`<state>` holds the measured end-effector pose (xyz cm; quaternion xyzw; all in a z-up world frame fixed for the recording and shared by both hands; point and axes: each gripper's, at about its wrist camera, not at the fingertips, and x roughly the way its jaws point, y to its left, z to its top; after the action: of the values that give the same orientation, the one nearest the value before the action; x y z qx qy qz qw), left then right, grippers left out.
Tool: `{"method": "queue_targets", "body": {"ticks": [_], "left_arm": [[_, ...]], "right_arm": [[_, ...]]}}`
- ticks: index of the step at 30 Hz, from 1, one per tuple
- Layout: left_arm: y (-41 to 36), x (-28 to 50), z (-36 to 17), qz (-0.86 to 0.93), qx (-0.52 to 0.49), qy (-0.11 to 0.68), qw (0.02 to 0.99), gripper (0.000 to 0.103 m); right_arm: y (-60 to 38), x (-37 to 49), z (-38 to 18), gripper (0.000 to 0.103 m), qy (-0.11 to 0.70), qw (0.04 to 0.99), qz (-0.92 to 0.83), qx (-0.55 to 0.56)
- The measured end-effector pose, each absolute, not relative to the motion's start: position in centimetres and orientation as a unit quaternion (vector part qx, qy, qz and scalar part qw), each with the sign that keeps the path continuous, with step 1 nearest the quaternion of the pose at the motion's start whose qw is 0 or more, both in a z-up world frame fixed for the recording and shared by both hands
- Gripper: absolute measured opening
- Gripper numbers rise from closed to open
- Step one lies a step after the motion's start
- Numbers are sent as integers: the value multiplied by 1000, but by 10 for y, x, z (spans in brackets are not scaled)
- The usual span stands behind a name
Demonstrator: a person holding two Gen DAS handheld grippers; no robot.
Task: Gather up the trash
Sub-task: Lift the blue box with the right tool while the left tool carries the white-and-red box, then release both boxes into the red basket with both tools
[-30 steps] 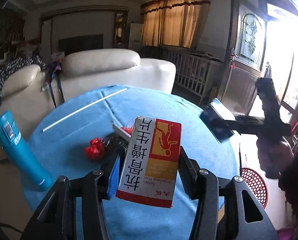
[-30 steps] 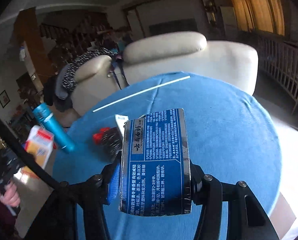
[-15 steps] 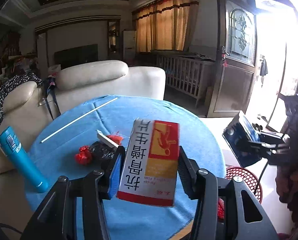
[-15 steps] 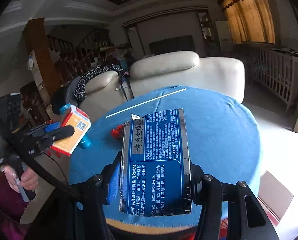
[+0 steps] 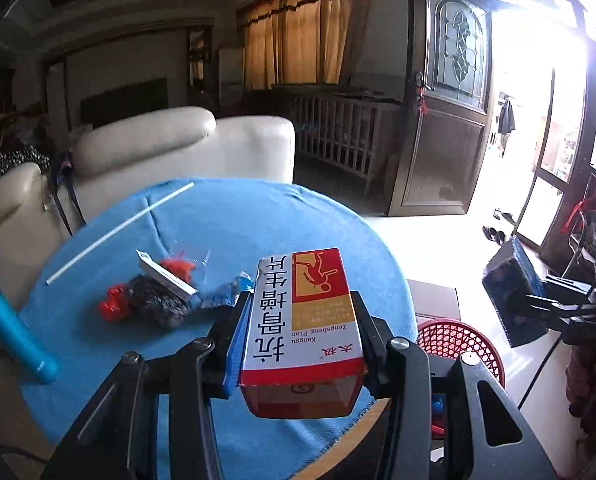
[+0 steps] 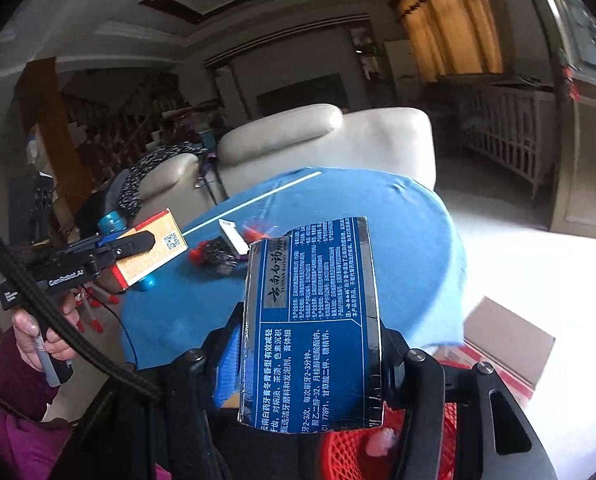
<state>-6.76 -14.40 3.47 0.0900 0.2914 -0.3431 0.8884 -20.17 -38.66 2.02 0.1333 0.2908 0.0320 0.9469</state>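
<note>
Left claw (image 5: 301, 320) is clamped on a red-and-white medicine box (image 5: 303, 320); right claw (image 6: 309, 344) is clamped on a blue toothpaste box (image 6: 311, 320) above a red basket (image 6: 377, 452). Wrappers (image 5: 154, 300) lie mid-bench on the blue-clothed bench (image 5: 258, 220), beside a cream sofa (image 5: 170, 144).

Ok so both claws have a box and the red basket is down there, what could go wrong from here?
1. The blue box sits above the red basket, but only part of the rim shows, so a release could miss.
2. The left claw holds the orange and white box over the table edge; dropping now would miss the basket.
3. The claws could collide when converging.
</note>
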Motion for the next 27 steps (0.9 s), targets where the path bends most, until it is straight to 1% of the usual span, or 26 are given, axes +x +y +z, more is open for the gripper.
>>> {"method": "queue_targets", "body": {"ticks": [6, 10, 19, 27], "left_arm": [[-166, -85, 39, -365, 101, 274, 884, 48], [-182, -99, 41, -380, 111, 267, 879, 48], [-220, -124, 38, -400, 141, 266, 865, 48], [-255, -147, 27, -427, 183, 271, 843, 48]], "right_arm": [[-414, -224, 4, 57, 291, 942, 15, 167], [-430, -242, 2, 57, 277, 943, 6, 186], [-448, -261, -1, 57, 253, 944, -9, 212], [-452, -269, -5, 58, 257, 942, -13, 214]]}}
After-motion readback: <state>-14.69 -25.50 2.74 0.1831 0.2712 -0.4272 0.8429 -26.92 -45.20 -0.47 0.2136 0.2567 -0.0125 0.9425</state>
